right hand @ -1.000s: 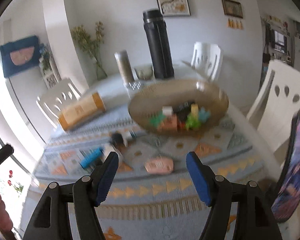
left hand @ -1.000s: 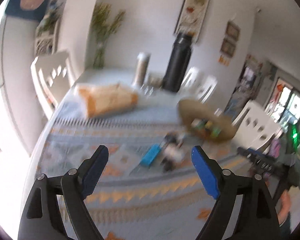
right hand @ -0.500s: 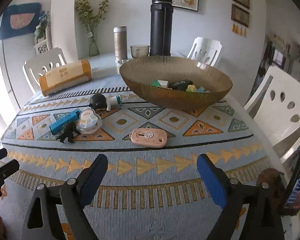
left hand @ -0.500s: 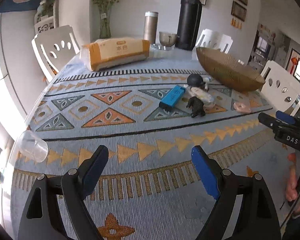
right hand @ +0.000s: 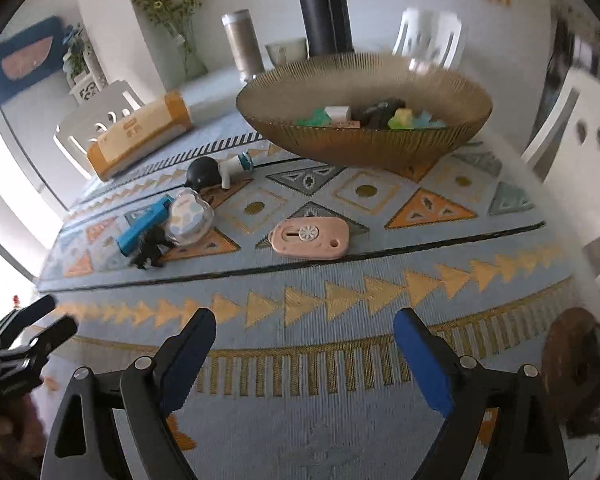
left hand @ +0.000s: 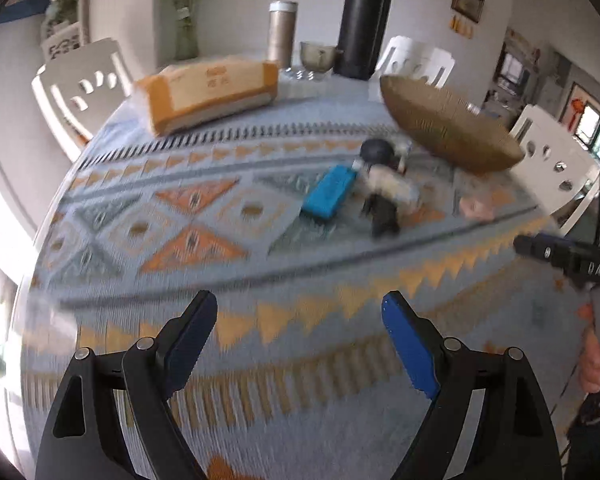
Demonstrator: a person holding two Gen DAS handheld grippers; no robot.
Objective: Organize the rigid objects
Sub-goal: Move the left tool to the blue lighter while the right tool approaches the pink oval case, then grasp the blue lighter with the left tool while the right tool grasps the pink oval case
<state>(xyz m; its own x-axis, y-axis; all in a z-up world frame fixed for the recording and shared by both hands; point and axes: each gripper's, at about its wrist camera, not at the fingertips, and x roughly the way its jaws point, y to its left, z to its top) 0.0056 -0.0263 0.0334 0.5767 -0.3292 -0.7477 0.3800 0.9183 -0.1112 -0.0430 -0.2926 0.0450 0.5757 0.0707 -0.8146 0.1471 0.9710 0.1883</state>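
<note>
Both grippers are tilting down over the near edge of the patterned tablecloth (right hand: pixel 340 400). The left gripper (left hand: pixel 300 344) is hanging with its jaws spread wide, nothing between them. The right gripper (right hand: pixel 304 356) is likewise gaping, empty, touching nothing. Ahead of the right one, the pink utility knife (right hand: pixel 310 237) is lying flat, just in front of the ribbed amber bowl (right hand: pixel 364 148) holding small toys. Further left, clustered together: a blue box (right hand: pixel 142 227), a black animal figurine (right hand: pixel 150 248), a clear round case (right hand: pixel 190 220), a black-and-white toy (right hand: pixel 216 171).
</note>
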